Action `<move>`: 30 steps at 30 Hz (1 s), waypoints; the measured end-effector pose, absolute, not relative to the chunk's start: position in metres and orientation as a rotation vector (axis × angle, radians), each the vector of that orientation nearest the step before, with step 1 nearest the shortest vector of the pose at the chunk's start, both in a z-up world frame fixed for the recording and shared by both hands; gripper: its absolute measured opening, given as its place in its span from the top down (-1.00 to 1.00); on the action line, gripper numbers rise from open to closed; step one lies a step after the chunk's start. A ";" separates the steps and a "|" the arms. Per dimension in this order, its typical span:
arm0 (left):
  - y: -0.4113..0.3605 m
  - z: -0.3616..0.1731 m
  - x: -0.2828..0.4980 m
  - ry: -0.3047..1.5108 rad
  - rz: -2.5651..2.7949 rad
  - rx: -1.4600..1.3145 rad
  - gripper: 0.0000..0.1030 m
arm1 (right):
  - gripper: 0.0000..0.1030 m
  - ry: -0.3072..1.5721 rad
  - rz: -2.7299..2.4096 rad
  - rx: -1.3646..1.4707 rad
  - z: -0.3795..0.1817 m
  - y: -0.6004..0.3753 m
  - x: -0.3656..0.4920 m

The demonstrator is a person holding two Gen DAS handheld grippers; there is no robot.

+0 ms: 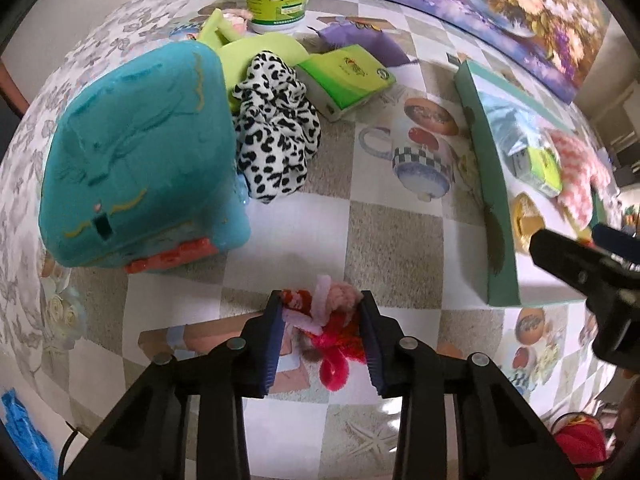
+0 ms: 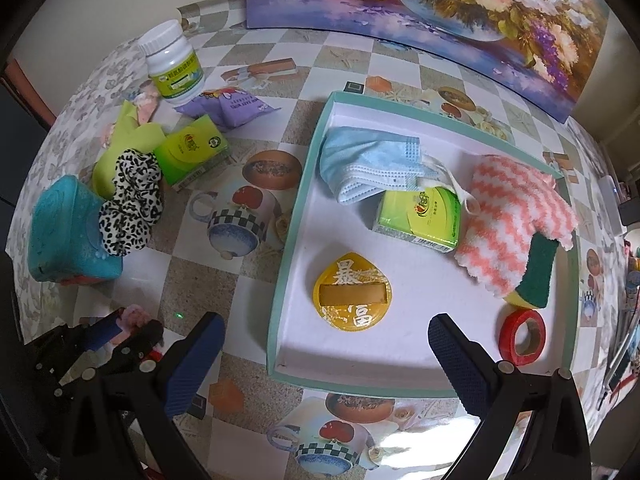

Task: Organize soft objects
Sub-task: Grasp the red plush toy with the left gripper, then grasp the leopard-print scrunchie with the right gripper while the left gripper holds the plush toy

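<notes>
My left gripper (image 1: 322, 302) is shut on a fuzzy red and pink pipe-cleaner toy (image 1: 332, 320), just above the table; it also shows at the lower left of the right wrist view (image 2: 134, 320). My right gripper (image 2: 326, 332) is open and empty over the near edge of the teal tray (image 2: 288, 264). The tray holds a blue face mask (image 2: 368, 164), a pink-and-white zigzag cloth (image 2: 516, 216), a green tissue pack (image 2: 420, 216), a yellow pouch (image 2: 352, 296), a sponge (image 2: 538, 276) and a red tape roll (image 2: 522, 336). A teal plush (image 1: 136, 160) and a leopard-print scrunchie (image 1: 276, 128) lie at the left.
A white bottle (image 2: 174, 66), a purple snack bag (image 2: 228, 106), a second green tissue pack (image 2: 192, 152) and a lime sheet (image 2: 128, 136) lie at the back left. A flower painting (image 2: 420, 4) stands along the table's far edge.
</notes>
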State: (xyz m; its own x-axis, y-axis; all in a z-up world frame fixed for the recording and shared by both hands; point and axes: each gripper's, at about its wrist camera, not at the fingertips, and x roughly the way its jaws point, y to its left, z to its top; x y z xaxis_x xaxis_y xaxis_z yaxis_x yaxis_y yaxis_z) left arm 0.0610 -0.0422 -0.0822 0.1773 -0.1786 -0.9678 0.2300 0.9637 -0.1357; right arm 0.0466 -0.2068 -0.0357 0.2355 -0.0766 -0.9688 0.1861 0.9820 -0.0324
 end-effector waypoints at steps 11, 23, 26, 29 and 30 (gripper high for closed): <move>-0.040 -0.037 0.076 1.249 -0.357 -0.003 0.28 | -1.00 1.278 -0.203 0.122 -0.025 -0.215 0.050; -0.002 0.035 0.130 1.103 -0.324 -0.056 0.28 | -1.00 1.132 -0.131 0.186 0.001 -0.203 0.074; 0.018 0.040 0.142 1.089 -0.284 -0.068 0.28 | -1.00 1.125 -0.076 0.202 -0.004 -0.190 0.086; 0.037 0.038 0.153 1.094 -0.248 -0.087 0.28 | -1.00 1.136 -0.029 0.201 -0.013 -0.175 0.098; 0.043 0.037 0.157 1.098 -0.237 -0.092 0.28 | -1.00 1.141 -0.013 0.207 -0.017 -0.169 0.103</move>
State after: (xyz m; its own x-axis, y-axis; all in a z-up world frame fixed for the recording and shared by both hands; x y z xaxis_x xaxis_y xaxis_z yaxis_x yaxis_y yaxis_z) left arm 0.1569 0.0427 0.0366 0.4331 -0.2349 -0.8702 0.1442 0.9711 -0.1903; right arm 0.1025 -0.1694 -0.0168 0.4188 0.0952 -0.9031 0.1161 0.9807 0.1572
